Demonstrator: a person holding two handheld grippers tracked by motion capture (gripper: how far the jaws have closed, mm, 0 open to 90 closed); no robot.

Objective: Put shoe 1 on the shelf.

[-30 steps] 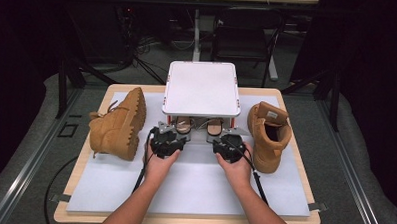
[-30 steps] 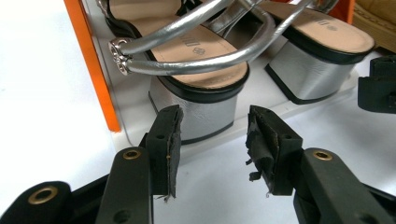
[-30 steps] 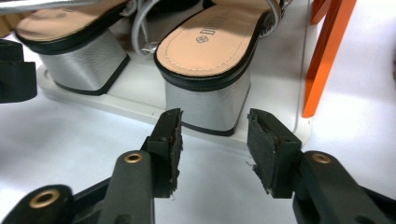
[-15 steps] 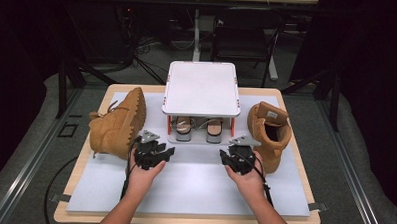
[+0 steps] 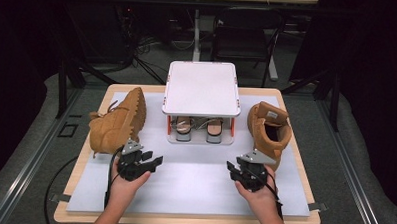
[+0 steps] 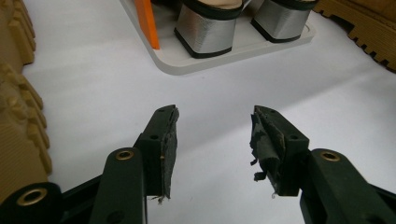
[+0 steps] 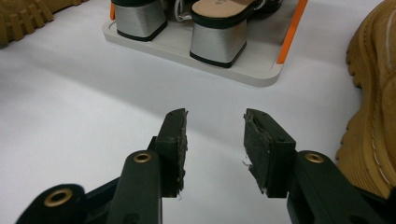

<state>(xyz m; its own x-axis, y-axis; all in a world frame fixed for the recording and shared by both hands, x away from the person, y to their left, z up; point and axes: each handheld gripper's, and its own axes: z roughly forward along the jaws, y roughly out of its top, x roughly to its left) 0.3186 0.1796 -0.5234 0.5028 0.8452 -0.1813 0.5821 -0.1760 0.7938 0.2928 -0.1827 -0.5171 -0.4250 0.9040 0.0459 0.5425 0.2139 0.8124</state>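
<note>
- Dark room, white mat on wooden tabletop; both grippers drawn back from rack toward near edge since a second ago, suggesting release finished.
- Left gripper: gaping, empty; frayed pads, silver block heels ahead.
- Right gripper: parted, empty; nubby tan boot beside.

No readable text, brand, number or sign anywhere; just a pale tag inside the collar of the right boot, its print too small and blurred to make out from above.
</note>
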